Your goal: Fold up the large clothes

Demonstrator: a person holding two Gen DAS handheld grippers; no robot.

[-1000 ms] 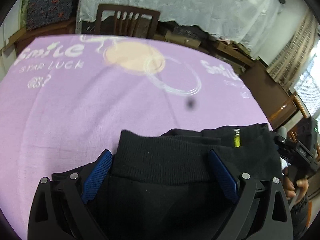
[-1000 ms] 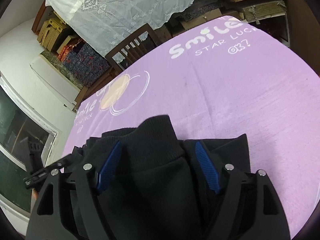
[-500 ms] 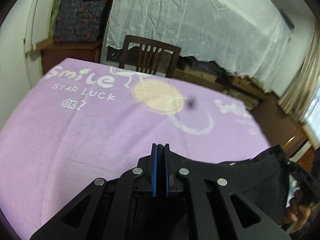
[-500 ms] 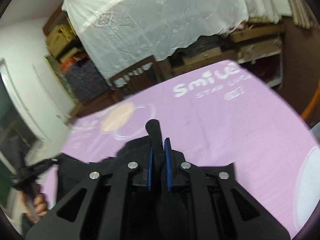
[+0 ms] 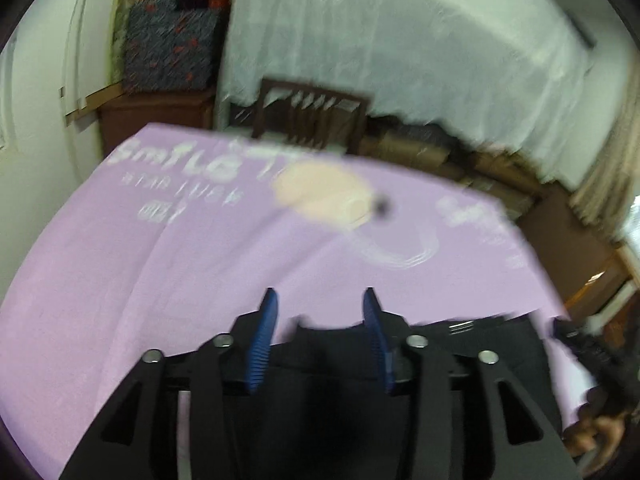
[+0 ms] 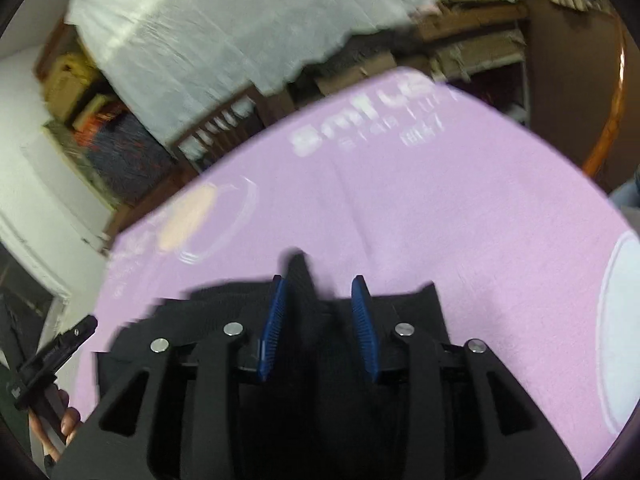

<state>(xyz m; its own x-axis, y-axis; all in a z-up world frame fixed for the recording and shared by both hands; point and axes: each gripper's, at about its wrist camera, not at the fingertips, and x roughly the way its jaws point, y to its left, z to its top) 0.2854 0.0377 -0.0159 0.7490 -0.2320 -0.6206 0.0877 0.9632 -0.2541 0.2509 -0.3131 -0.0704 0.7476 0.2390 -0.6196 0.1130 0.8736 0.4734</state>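
Observation:
A black garment (image 5: pixel 500 344) lies bunched on the near part of a purple tablecloth (image 5: pixel 160 280). My left gripper (image 5: pixel 319 294) hangs over the garment's far edge with its jaws opening. A fold of black cloth sits low between the blue pads (image 5: pixel 266 336), which do not press on it. In the right wrist view the black garment (image 6: pixel 416 308) sends a ribbed fold (image 6: pixel 300 276) up between the jaws of my right gripper (image 6: pixel 318 280). Those jaws are opening too. The fold leans by the left pad (image 6: pixel 274 320) and stands clear of the right one. Both views are motion-blurred.
A wooden chair (image 5: pixel 312 116) stands at the table's far side, under furniture draped in a white sheet (image 5: pixel 400 40). Boxes and shelves line the back wall. A hand (image 6: pixel 68 424) holding the other gripper shows at the left edge. A curved wooden edge (image 6: pixel 612 100) is at the right.
A second ago both grippers stood wide around the black fabric. Half a second ago both were shut on it. Now the pads are apart again, and both views have lifted and tilted upward.

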